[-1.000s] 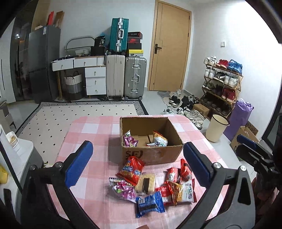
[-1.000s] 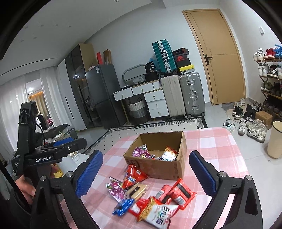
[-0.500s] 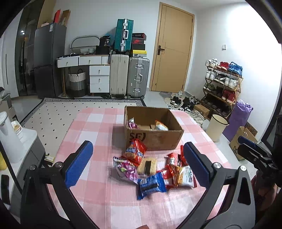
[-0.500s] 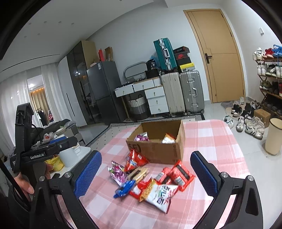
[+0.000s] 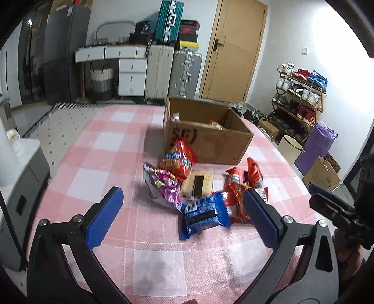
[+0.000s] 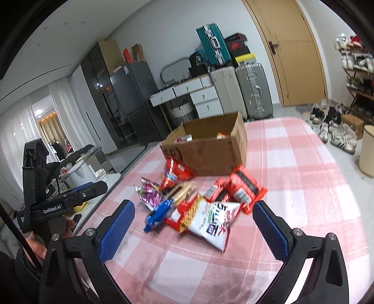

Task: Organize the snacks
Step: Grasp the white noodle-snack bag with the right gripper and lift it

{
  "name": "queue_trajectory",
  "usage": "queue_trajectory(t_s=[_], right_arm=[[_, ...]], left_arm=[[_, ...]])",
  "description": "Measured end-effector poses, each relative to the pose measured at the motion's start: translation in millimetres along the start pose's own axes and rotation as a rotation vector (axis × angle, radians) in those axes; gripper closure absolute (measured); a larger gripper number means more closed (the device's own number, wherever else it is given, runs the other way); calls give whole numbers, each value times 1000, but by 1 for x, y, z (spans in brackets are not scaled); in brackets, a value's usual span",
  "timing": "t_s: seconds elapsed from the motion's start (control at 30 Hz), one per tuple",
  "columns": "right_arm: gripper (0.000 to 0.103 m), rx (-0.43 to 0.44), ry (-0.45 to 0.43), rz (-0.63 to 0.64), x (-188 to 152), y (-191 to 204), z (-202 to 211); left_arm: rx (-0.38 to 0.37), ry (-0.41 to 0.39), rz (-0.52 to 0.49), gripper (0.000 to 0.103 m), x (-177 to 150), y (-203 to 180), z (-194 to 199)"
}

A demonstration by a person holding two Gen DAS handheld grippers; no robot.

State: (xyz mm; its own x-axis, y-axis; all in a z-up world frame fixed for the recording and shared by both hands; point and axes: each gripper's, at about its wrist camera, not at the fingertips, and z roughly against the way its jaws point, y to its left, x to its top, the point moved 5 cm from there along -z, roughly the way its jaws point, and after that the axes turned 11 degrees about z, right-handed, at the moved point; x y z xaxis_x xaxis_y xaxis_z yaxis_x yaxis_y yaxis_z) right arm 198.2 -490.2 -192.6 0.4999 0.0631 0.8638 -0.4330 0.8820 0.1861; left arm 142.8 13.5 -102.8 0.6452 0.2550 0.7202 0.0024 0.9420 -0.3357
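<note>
White walls all round, with a tall light-wood door [image 5: 230, 50] closed in the far wall. Against that wall, a cream hard-shell suitcase [image 5: 159, 70] and a silver ribbed suitcase [image 5: 187, 73] upright side by side, with a teal suitcase [image 5: 167, 19] stacked above. Left of these, a white drawer unit [image 5: 132, 77] and a dark glossy refrigerator [image 5: 63, 51]. On the right, a wooden shoe rack [image 5: 300, 93] full of trainers, a cream waste bin [image 5: 289, 146] near it, and a purple bag [image 5: 321, 143] beside the bin. Pale tiled floor with a speckled cream rug [image 5: 56, 131]. White curtains [image 6: 16, 131] far left in the right wrist view.
</note>
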Motion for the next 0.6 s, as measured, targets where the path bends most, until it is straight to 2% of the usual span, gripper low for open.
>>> queue_trajectory(t_s=[0.37, 0.6], right_arm=[[1, 47, 97, -72, -27, -20, -55], [1, 77, 156, -114, -32, -28, -88]], left_arm=[[1, 67, 16, 1, -18, 12, -46], [-9, 112, 33, 1, -28, 19, -67]])
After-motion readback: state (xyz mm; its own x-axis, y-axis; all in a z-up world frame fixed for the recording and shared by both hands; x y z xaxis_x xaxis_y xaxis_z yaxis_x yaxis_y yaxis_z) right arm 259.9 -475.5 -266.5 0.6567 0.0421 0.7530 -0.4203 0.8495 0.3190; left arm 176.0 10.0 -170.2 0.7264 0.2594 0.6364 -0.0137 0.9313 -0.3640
